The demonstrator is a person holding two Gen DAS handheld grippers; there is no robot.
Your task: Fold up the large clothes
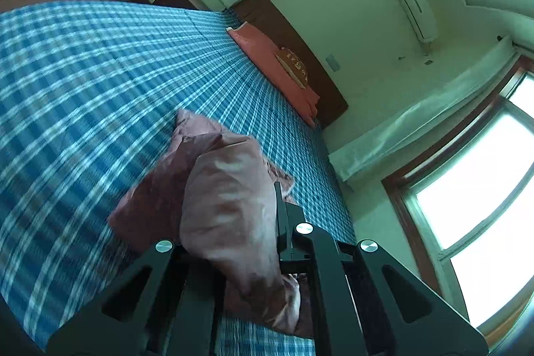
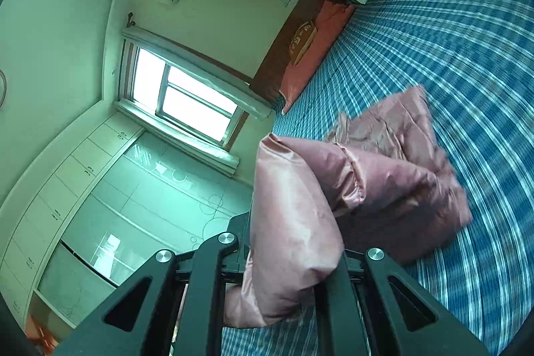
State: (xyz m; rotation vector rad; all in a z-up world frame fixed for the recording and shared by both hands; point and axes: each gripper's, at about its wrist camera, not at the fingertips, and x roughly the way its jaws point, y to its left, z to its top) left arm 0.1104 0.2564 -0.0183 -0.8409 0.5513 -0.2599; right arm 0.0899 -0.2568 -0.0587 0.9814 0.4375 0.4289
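Both grippers carry a pink padded jacket over the bed, mid-fold.

The left gripper [image 1: 233, 222] is closed on a thick fold of the jacket [image 1: 227, 206], and the right gripper [image 2: 293, 239] pinches another puffy fold; the rest of the garment [image 2: 400, 162] trails down onto the blue checked bedsheet [image 1: 83, 72]. The step looks like lifting an edge across; next, both grippers should lay it flat and level (the fabric looks slippery). The fingertips are buried in cloth, motion blur smears the sheet, and the jacket's outline is probably bunched, hard to read.
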